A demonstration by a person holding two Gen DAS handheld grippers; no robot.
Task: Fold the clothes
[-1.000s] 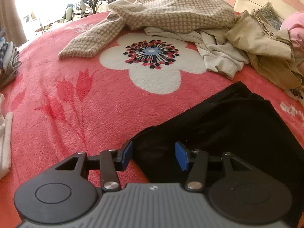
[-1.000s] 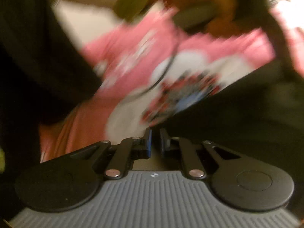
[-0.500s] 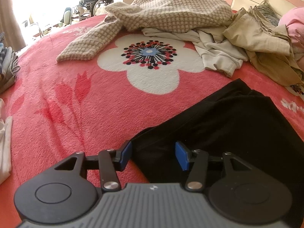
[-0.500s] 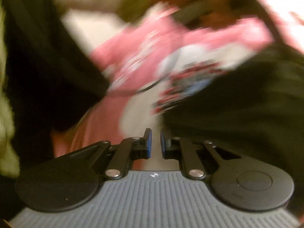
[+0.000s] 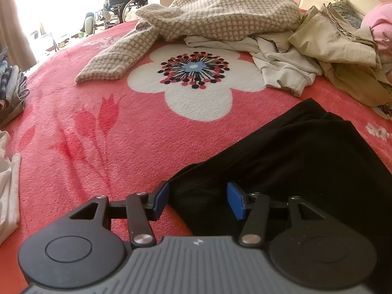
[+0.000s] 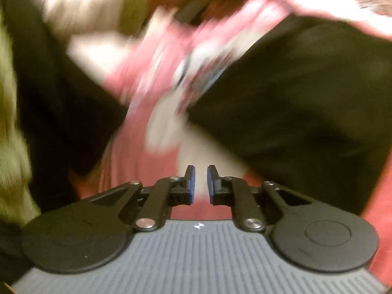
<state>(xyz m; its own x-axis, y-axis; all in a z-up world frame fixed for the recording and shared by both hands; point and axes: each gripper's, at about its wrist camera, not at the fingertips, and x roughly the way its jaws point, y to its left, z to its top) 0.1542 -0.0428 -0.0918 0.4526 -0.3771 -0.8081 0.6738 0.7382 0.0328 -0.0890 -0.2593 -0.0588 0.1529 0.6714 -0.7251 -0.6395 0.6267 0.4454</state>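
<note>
Lying under everything a pink flowered blanket [image 5: 103, 147], standing beyond the far edge a wheelchair [image 5: 122, 0], hanging at the left a brown curtain [image 5: 12, 29].

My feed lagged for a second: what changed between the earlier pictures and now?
The right claw swept sideways, nearly shut and empty; its view is blurred. The left claw kept its place over the black garment's corner, its jaws opening, pads not pressing the cloth. The pile of clothes is unchanged.
</note>
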